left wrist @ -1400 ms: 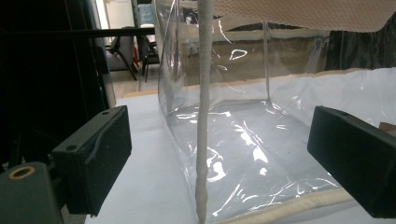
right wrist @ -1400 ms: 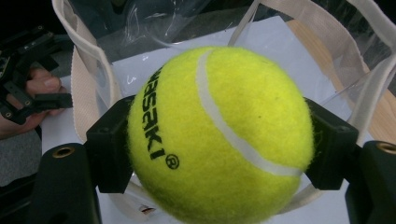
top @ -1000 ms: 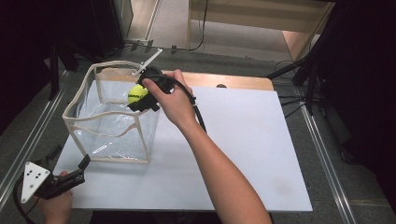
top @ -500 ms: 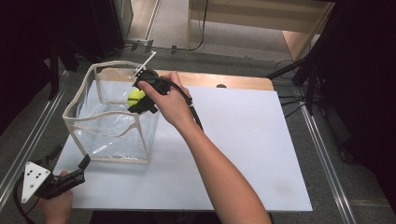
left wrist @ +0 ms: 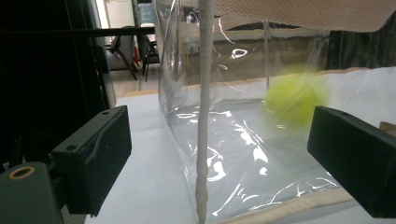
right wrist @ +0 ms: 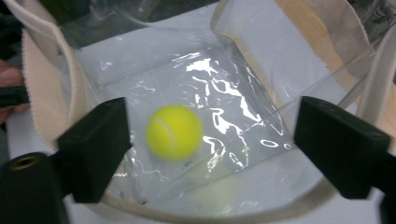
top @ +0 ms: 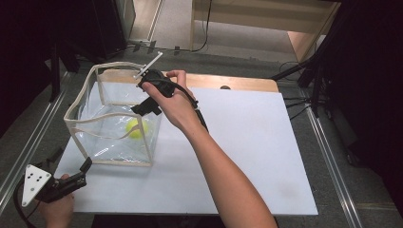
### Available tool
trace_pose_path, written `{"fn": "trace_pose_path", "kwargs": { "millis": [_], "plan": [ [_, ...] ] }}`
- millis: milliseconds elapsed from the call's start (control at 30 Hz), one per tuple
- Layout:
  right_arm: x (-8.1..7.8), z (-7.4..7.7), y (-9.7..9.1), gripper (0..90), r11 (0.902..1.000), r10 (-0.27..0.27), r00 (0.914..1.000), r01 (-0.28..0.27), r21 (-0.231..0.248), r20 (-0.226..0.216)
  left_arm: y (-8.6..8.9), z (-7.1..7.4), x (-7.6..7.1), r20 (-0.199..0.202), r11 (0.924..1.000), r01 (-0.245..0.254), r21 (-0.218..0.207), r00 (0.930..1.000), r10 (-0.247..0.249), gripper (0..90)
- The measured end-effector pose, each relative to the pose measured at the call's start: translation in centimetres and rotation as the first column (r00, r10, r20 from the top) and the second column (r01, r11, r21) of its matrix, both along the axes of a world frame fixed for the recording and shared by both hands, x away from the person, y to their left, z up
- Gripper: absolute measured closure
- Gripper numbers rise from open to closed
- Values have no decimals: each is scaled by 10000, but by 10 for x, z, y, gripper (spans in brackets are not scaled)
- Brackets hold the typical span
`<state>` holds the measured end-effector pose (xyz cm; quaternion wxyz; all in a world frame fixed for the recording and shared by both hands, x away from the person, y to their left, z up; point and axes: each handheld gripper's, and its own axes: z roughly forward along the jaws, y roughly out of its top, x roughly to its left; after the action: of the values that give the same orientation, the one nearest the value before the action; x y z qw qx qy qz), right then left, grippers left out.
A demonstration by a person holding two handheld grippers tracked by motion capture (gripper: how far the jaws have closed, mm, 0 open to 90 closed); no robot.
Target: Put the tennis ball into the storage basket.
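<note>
The yellow ball (right wrist: 174, 132) is inside the clear bag (top: 81, 107) on the white bench (top: 256, 142), blurred, probably in motion. It may bounce and tip the soft bag. The right claw (top: 148, 105) is spread above; the left claw (top: 71, 172), spread, is beside the bag.

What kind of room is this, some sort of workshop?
Probably a lab or recording station rather than a home. A plain white table sits between metal rails, with cables running over a bare floor, and a person works hand-held grippers over a clear bag holding a tennis ball.
</note>
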<state>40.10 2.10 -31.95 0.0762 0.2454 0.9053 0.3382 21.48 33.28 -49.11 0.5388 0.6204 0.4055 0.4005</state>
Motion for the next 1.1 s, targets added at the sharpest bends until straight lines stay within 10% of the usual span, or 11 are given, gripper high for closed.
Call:
{"fn": "trace_pose_path", "kwargs": {
  "millis": [433, 1100],
  "plan": [
    [-18, 9, -30, 0, 9924, -561, 9967, 493, 1130, 578, 0, 0, 0, -16, 10000, -14, 7, 10000, 14, 68],
    [-40, -10, -64, 0, 9860, -1211, 9881, 1088, 1260, 943, 0, 0, 0, -71, 9999, -20, 152, 10000, 21, 68]
  ]
}}
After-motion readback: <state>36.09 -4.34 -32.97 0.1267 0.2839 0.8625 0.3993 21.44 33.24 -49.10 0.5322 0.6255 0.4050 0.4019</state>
